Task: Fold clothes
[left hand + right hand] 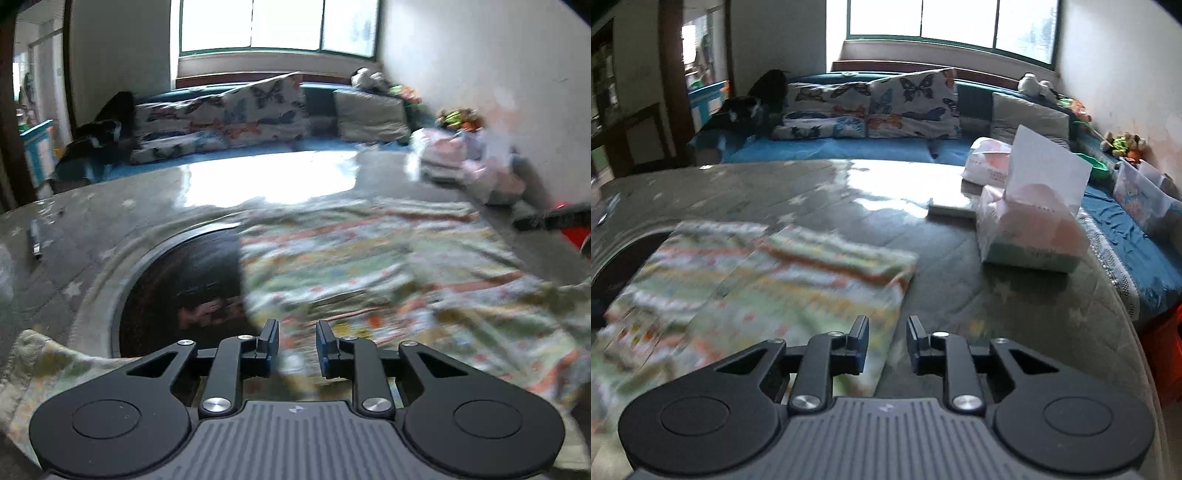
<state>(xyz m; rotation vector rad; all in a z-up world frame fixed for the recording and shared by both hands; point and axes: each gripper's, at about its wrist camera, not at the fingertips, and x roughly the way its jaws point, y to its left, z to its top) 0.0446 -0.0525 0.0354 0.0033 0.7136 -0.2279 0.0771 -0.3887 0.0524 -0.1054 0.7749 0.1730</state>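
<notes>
The patterned garment [768,280] is lying spread on the grey table [960,295], left of the tissue box [1030,229], whose printing is proving unreadable. The left gripper [297,341] and right gripper [886,339] are hovering over it with fingers parted, grasping nothing.

I am looking into a lived-in home sitting room: a blue daybed [827,149] runs across the upper frame under a wide window [951,22], stacked with butterfly-print cushions [912,105]. Soft toys [1036,84] crowd the upper right, and tissue packs [1030,232] sit on a glass-covered table [960,280].
</notes>
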